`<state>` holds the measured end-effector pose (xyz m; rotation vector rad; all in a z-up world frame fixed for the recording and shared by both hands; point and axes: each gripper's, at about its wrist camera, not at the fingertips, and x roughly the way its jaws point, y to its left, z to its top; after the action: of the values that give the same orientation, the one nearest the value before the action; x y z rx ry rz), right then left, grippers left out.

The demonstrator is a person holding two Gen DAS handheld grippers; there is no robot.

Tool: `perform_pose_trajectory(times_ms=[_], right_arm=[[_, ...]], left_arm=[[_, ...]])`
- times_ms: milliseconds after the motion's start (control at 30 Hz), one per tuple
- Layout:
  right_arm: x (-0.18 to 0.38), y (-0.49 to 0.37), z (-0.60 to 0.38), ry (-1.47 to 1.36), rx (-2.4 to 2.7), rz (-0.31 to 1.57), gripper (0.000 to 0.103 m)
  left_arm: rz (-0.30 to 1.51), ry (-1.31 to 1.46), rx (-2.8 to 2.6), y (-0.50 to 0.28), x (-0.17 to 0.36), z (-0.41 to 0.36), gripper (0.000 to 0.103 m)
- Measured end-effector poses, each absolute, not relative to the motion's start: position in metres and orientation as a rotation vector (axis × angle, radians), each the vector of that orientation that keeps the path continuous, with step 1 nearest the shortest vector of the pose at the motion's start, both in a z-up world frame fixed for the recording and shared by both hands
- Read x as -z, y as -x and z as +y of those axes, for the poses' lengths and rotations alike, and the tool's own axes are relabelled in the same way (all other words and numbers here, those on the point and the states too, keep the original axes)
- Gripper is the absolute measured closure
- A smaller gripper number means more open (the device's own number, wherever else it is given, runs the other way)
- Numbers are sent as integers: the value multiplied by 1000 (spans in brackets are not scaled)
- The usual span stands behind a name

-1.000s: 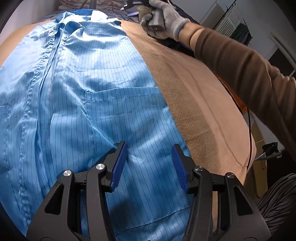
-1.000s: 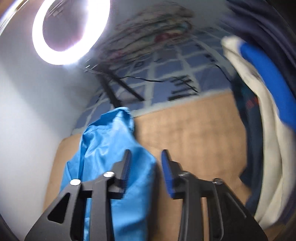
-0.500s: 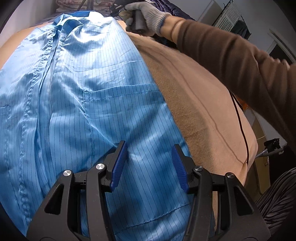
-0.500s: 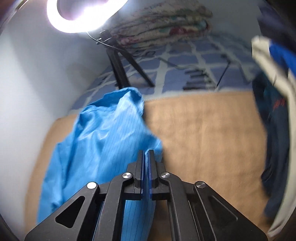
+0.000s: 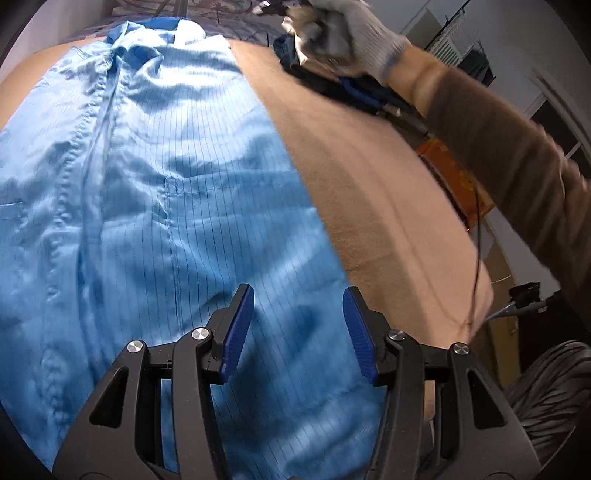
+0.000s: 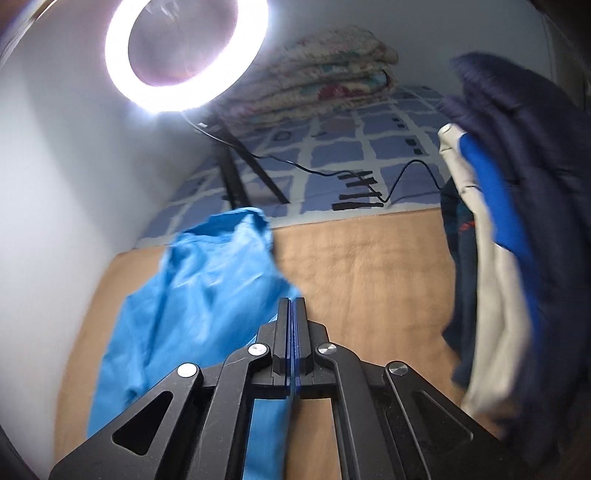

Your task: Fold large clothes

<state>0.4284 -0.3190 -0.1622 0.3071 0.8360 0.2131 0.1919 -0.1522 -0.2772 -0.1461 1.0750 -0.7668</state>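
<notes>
So the right gripper (image 6: 293,321) has its two pads pressed flat together with no gap, and the blue shirt (image 6: 207,295) runs right up to the pinch and carries on under the frame. I'd call that clamped on the shirt's right edge up by the shoulder, though the cloth between the pads is too thin to actually see. From there the fabric bunches off to the left and away, with the collar end at the far side near the ring light (image 6: 186,55).

The left gripper (image 5: 297,332) is the opposite: spread wide, nothing in it, hanging over the near hem end of the shirt (image 5: 177,192). In that view the shirt lies flat on the tan blanket (image 5: 369,177), front side up with the placket and pocket showing. Its long axis runs from the hem at the near edge straight away to the collar at the far end. The gloved right hand (image 5: 351,33) is way up at that far collar end, just off the shirt's right edge.

What matters next, I think: the long right edge runs straight between the two claws. Right has the far end, left is nearer the hem. If left grabs the near right corner, both can swing that side over leftward toward the placket. The pile of dark clothes (image 6: 517,221) sits right of the gripper, so best to stay clear of it.
</notes>
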Motion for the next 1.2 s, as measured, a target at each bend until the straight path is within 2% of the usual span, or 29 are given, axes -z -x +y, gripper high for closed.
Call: perform_pose_trajectory(times_ms=[133,200,267,333,467,600,633,700,900,1033,1200], right_arm=[[142,-379,-319,-269,-223,825,103],[132,-347,-315,-246,-240,820,99],[122,-315,-310,-220,-254,808,82],[112,-275,-306,-205,-277,786,71],[101,-201,-298,-185,-311,792,58],[105,-133,-286,-106,-346,824,57],[110,-119,-285,-101,-353,838,57],[124,-92,-286,-130,-363,873,57],[189,-43,-281,-236,-420,1044,57],[223,-33,-280,-389,-469,1112,57],[251,-26,-279,-506,-545,1140,57]], left_arm=[[971,188,763,-182,241,-126,51],[933,198,755,-178,227,-111,51],[890,210,725,-172,213,-87,51],[861,233,697,-167,201,-63,51],[808,310,604,-156,187,-4,51],[786,330,483,-148,188,40,51],[799,322,457,-149,192,49,47],[840,317,423,-153,205,65,42],[1067,559,396,-170,270,104,42],[1157,708,389,-173,305,118,42],[1181,780,442,-172,316,119,57]])
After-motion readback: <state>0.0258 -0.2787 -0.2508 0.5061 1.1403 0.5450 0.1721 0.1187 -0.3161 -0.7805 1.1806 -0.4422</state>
